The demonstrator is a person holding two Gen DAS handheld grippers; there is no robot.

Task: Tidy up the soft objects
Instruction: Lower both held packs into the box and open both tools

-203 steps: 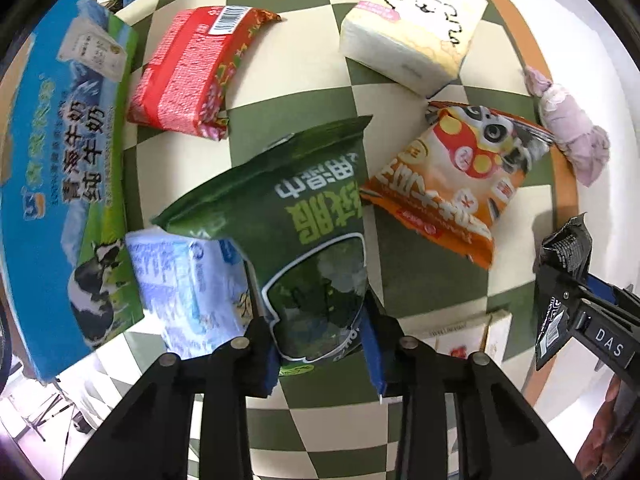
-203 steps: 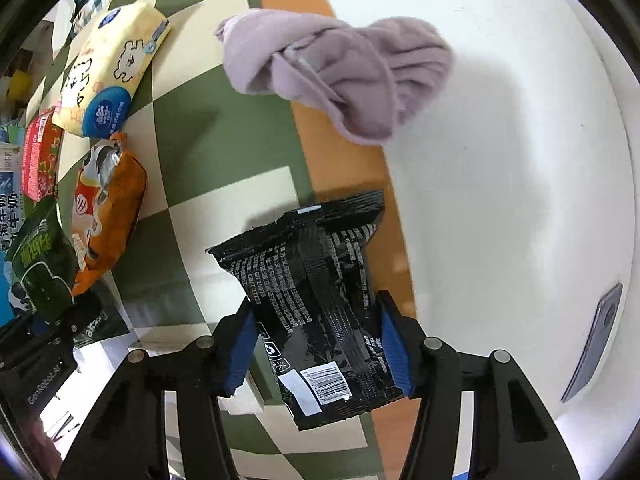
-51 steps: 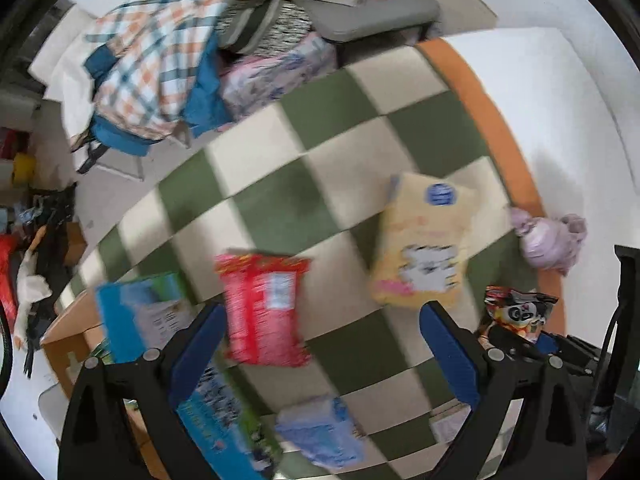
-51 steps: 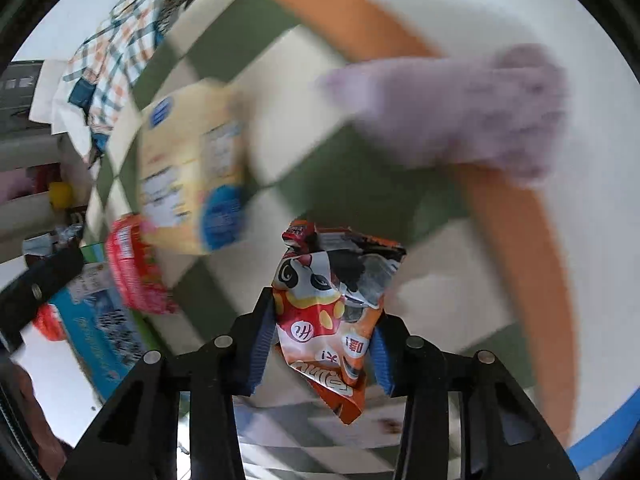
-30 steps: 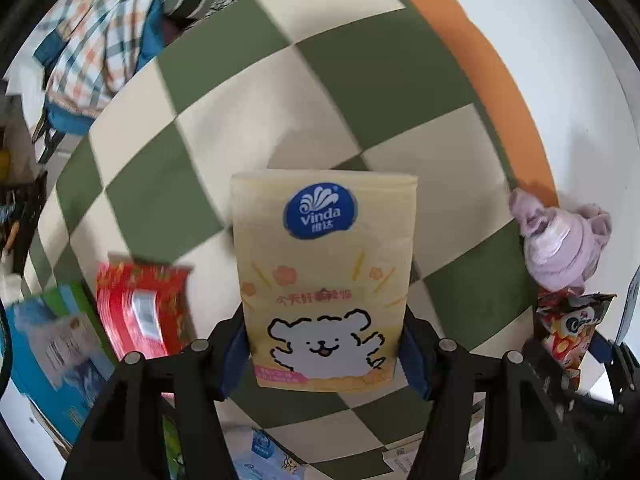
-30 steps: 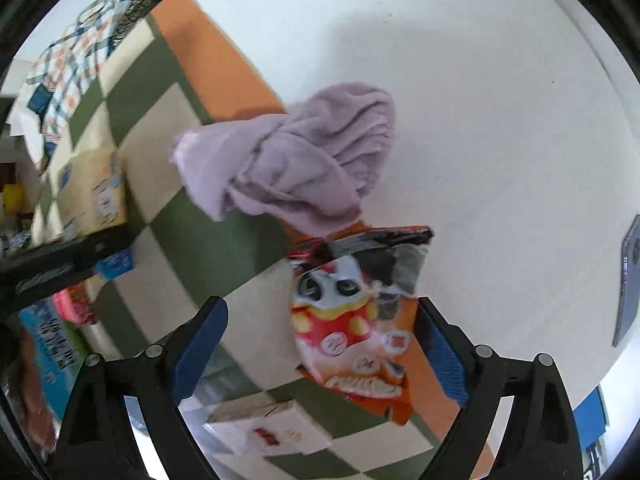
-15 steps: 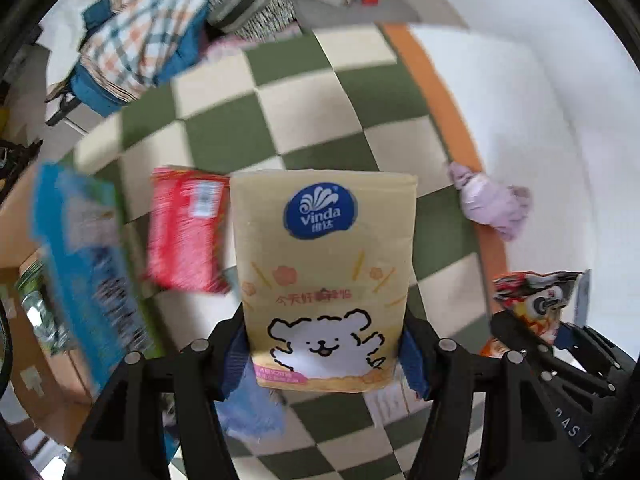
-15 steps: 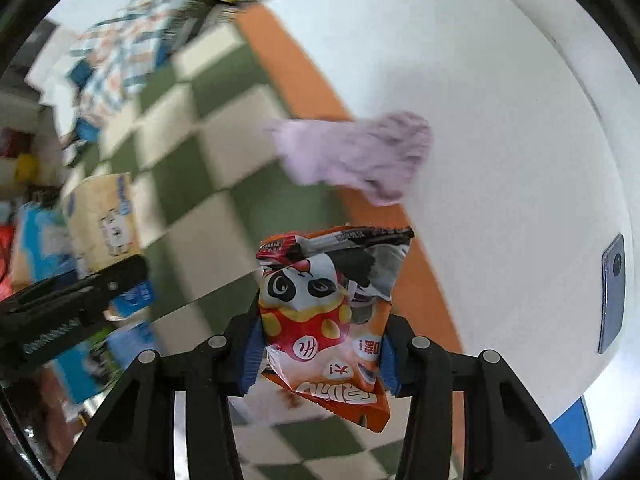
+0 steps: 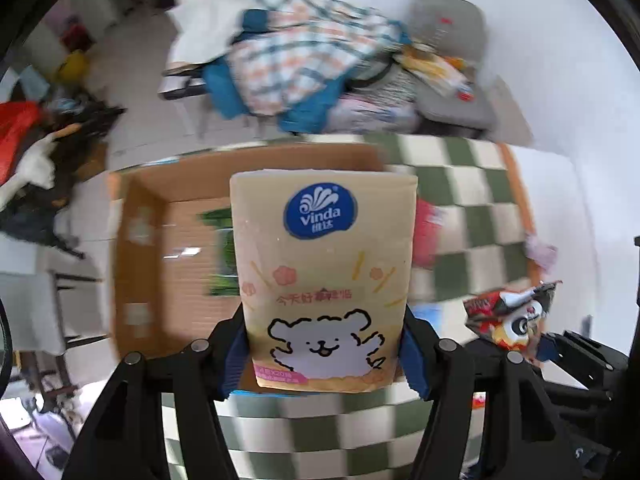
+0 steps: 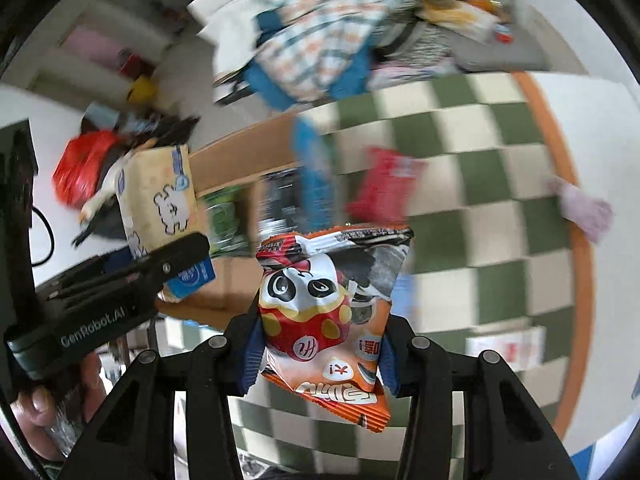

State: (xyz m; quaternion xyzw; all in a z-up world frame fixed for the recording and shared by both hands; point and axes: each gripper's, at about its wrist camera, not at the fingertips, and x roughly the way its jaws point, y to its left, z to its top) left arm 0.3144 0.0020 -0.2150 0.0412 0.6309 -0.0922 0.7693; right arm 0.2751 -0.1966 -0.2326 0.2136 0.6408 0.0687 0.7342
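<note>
Both packs have risen from the checkered cloth (image 9: 472, 216) since a second ago. Now the yellow tissue pack (image 9: 324, 280) sits clamped in the left gripper (image 9: 322, 354), held above the open cardboard box (image 9: 160, 240) (a green bag (image 9: 222, 260) lies inside). To its right the panda snack bag (image 10: 328, 300) is pinched in the right gripper (image 10: 318, 354). Far right, a purple cloth (image 10: 586, 208) lies at the cloth's orange edge, and a red pack (image 10: 384, 186) lies blurred on the checks.

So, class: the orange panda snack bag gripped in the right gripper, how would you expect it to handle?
The panda snack bag looks puffy and crinkled, so probably light and yielding. Its glossy film may be slippery between the right gripper's pads. Its top stands up above the grip, so it seems to hold some shape.
</note>
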